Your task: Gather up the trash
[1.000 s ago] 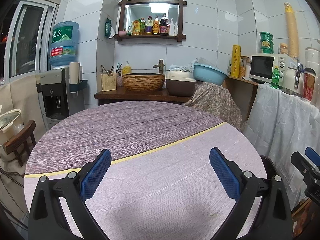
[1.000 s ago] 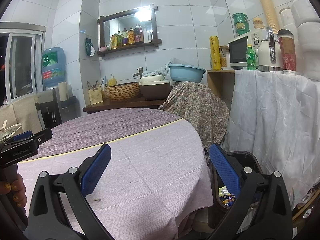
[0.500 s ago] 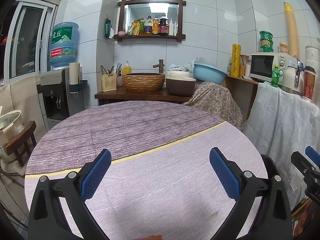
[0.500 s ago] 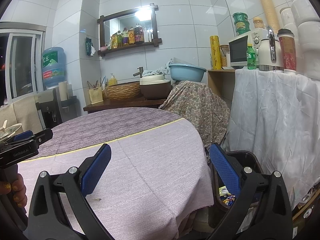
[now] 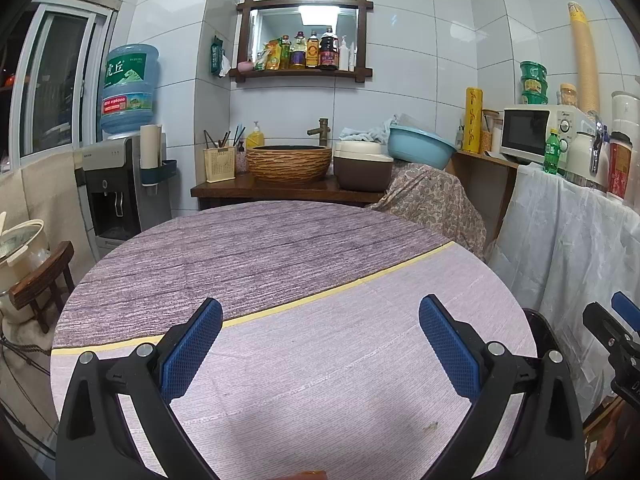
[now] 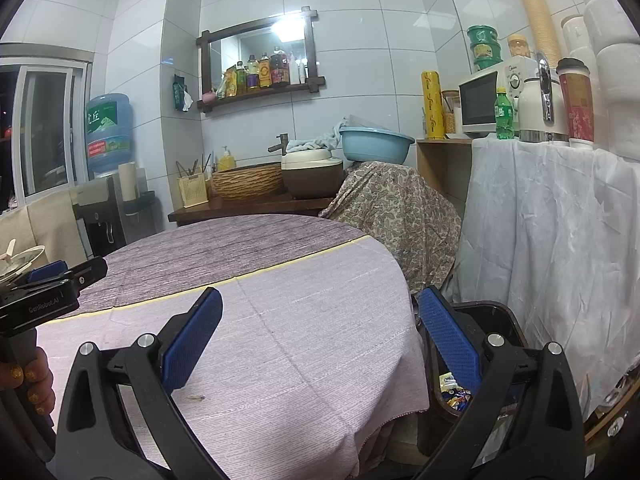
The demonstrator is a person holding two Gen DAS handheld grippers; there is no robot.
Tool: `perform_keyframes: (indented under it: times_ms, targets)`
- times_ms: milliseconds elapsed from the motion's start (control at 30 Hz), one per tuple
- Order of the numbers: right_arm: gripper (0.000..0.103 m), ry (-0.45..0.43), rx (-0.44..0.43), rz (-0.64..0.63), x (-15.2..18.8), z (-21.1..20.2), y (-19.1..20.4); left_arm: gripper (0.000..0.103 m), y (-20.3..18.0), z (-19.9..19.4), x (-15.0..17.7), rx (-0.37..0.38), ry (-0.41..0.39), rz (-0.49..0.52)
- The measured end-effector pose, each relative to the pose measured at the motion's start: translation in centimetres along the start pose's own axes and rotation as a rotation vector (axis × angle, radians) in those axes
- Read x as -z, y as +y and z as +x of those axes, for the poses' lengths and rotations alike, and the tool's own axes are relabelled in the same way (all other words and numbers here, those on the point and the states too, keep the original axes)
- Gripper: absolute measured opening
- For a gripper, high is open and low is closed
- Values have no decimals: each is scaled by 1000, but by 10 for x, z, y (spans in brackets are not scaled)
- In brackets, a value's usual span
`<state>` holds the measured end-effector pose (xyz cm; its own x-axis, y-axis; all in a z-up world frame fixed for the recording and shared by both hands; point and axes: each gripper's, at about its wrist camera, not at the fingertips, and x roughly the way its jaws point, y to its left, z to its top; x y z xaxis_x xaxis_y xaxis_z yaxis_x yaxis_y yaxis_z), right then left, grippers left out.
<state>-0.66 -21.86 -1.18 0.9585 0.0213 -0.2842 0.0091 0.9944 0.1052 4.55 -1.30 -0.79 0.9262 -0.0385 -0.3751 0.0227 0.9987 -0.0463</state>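
Left wrist view: low over the round counter (image 5: 280,264), facing the tiled back wall with the mirror shelf (image 5: 304,36) dead ahead. Right wrist view: at the counter's right edge, angled the same way, black bin (image 6: 500,320) close below. Shared by both: counter top, mirror shelf, water dispenser (image 5: 120,184), microwave (image 5: 536,132).

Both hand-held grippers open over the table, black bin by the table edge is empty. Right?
Not quite: the black bin is not empty. The right wrist view shows colourful wrappers inside it. The rest holds: the left hand-held gripper and right hand-held gripper are both open, holding nothing, above the table.
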Motion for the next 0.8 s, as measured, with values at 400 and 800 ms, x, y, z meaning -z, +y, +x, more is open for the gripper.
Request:
perform_keyframes:
  times_ms: [400,800]
  targets:
    - [97,3,-2,-2,0,1,1,98,0,0,1,3,3,3]
    - [97,3,-2,-1,0,1,1,98,-3,0,1,6,1,7]
